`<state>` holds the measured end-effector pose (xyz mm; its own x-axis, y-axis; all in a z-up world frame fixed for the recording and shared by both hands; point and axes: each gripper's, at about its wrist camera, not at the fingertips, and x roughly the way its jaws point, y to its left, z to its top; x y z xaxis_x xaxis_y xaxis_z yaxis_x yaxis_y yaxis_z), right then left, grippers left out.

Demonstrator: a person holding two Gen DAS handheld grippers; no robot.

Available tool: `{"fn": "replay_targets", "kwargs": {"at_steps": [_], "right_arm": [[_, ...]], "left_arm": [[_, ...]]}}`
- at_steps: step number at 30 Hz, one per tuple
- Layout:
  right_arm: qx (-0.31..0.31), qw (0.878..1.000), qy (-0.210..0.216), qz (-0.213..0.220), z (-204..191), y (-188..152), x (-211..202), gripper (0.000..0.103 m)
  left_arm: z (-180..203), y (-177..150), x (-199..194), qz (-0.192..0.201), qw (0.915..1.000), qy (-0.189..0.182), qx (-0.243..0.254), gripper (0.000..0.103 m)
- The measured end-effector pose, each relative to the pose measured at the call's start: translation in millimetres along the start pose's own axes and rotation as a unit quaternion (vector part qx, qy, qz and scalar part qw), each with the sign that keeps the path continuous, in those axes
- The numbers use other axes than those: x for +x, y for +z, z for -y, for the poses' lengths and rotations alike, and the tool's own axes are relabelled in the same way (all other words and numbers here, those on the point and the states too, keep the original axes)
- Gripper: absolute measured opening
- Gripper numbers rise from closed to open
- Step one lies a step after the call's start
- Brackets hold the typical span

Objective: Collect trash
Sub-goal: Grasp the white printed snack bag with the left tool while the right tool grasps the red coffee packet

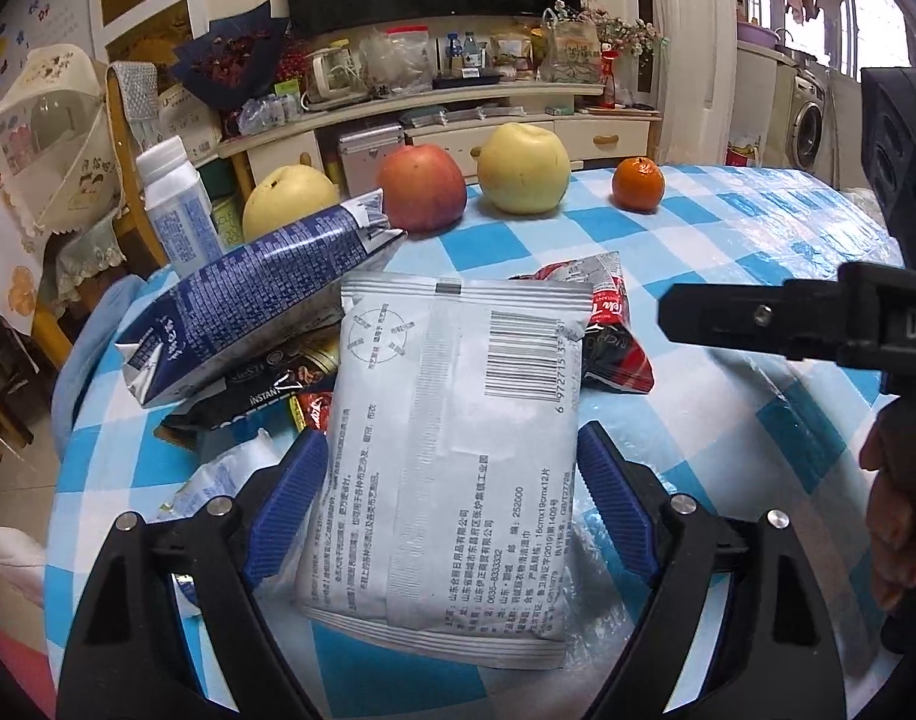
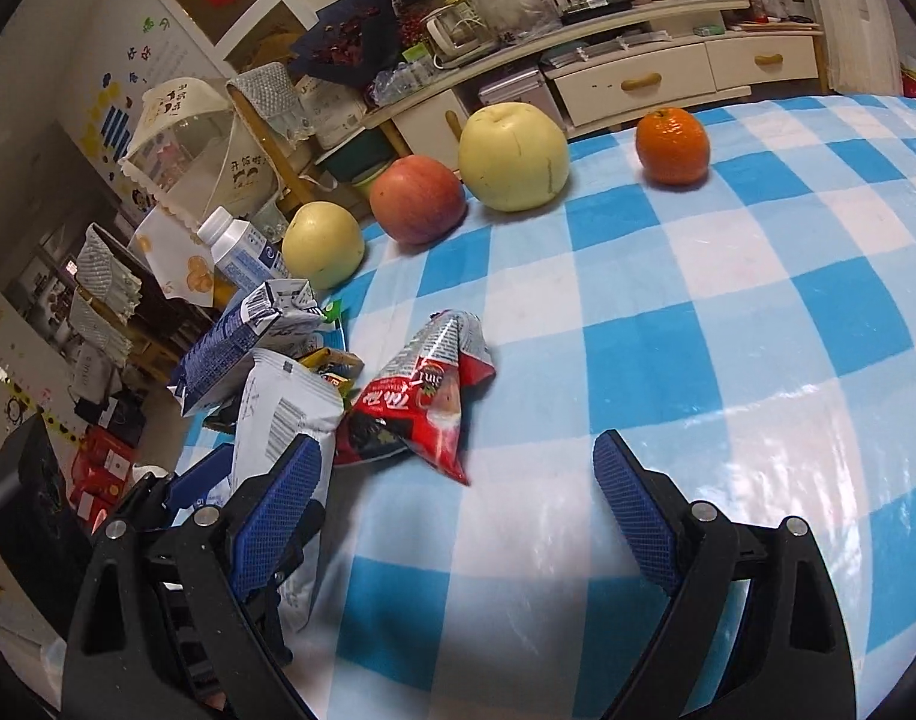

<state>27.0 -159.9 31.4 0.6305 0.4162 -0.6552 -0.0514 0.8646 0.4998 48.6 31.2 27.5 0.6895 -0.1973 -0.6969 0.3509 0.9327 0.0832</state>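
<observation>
A silver packet point(image 1: 458, 438) is seen between the spread fingers of the left gripper point(image 1: 452, 450), mid-frame. The right gripper point(image 2: 458, 468) is held apart, empty, bottom center.

Both wrist cameras look steeply down, close over the checked table point(image 1: 727, 222); both show the fruit row point(image 2: 511, 156)

Table point(image 2: 727, 324) under blue-white checked cloth. On it, far edge: two pears point(image 2: 513, 157), apple point(image 2: 417, 199), orange point(image 2: 672, 146); near left: red wrapper point(image 2: 425, 399), blue carton point(image 2: 242, 348), white bottle point(image 2: 242, 252).
</observation>
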Motion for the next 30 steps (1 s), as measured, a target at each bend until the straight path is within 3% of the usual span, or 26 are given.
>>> {"fn": "replay_targets", "kwargs": {"at_steps": [8,11,16,26,30], "right_arm": [[0.005,1.0,0.005,-0.009,-1.9,11.1,27.0,0.091],[0.002,1.0,0.014,-0.006,-5.5,14.2,33.3,0.091],[0.005,1.0,0.021,-0.002,-4.7,18.9,39.3,0.091],[0.015,0.999,0.028,0.014,1.8,23.4,34.0,0.091],[0.018,1.0,0.021,0.002,4.4,23.4,40.4,0.079]], "left_arm": [[-13.4,0.3,10.8,-0.024,0.998,-0.034,-0.048,0.089],[-16.4,0.2,15.2,-0.033,0.9965,-0.04,-0.066,0.085],[-15.8,-1.0,13.7,-0.03,0.996,-0.033,-0.077,0.079],[-29.3,-6.4,-0.6,-0.034,0.9923,-0.038,-0.113,0.077],[-44.8,-8.0,-14.2,-0.019,0.9905,-0.032,-0.133,0.077]]}}
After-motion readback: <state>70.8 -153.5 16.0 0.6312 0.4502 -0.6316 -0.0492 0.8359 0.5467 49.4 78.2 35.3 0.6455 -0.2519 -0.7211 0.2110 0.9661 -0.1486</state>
